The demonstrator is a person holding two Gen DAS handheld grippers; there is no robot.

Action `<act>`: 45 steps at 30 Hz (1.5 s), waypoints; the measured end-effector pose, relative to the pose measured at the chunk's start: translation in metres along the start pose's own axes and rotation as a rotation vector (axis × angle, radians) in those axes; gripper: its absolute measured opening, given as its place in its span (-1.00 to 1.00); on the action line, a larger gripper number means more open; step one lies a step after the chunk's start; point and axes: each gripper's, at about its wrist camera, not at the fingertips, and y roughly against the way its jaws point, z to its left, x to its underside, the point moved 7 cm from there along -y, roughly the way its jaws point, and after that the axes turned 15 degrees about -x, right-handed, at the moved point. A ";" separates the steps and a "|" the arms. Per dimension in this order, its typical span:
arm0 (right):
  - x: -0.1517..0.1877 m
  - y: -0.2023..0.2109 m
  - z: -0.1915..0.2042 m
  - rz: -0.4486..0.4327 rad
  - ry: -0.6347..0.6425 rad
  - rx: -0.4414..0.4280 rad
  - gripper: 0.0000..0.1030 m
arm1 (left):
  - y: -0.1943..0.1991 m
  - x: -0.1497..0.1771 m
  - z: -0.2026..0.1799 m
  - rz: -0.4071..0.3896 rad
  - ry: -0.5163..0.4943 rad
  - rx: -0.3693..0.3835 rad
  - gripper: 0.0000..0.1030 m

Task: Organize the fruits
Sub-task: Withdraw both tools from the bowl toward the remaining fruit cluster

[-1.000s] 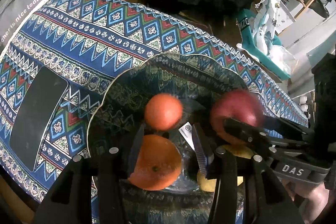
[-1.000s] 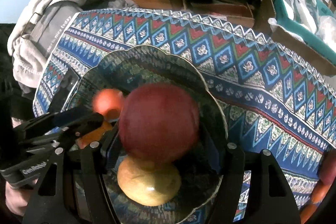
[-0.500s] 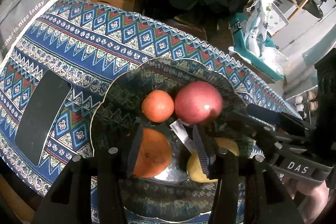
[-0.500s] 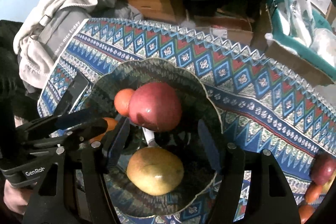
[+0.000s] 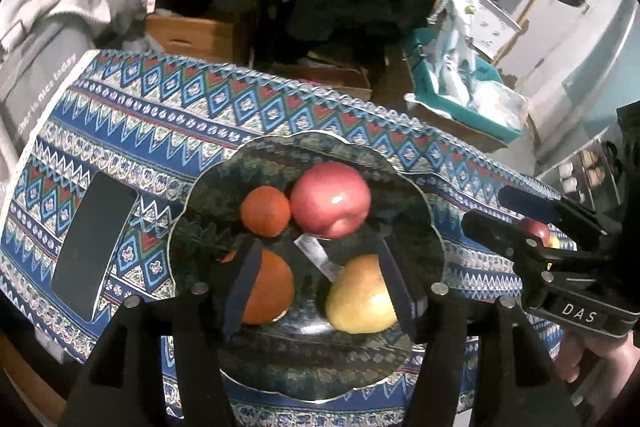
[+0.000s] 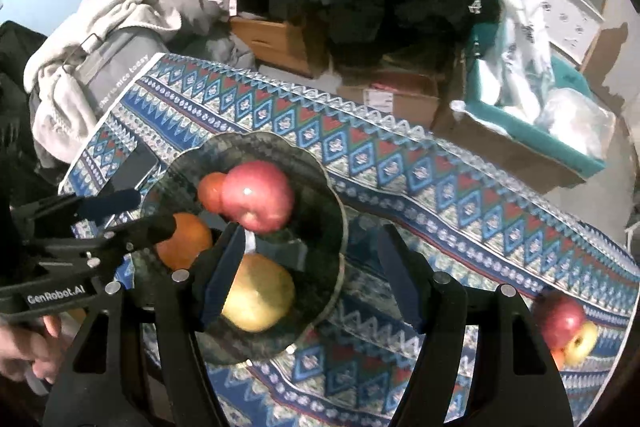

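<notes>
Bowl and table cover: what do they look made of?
Bowl: seems glazed ceramic or glass; its scalloped rim catches light and the inside shines, though the pattern may show through from beneath. Cover: looks like matte woven or printed cloth, with a zigzag trim along its far edge.

The red apple [image 6: 258, 197], clamped in the right gripper [image 6: 310, 269] 1 second ago, now lies in the patterned bowl [image 5: 416, 195] toward its far rim, touching the small orange [image 5: 265, 211]. The big orange [image 5: 268, 287], then pinched by the left gripper [image 5: 320, 289], rests free at the bowl's near left; those jaws have just been opening, nothing pressed between them. Both grippers sit higher above the bowl.
</notes>
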 end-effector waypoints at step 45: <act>0.172 0.166 -0.191 -0.084 -0.339 0.207 0.48 | 0.055 0.061 -0.230 -0.089 -0.469 0.063 0.59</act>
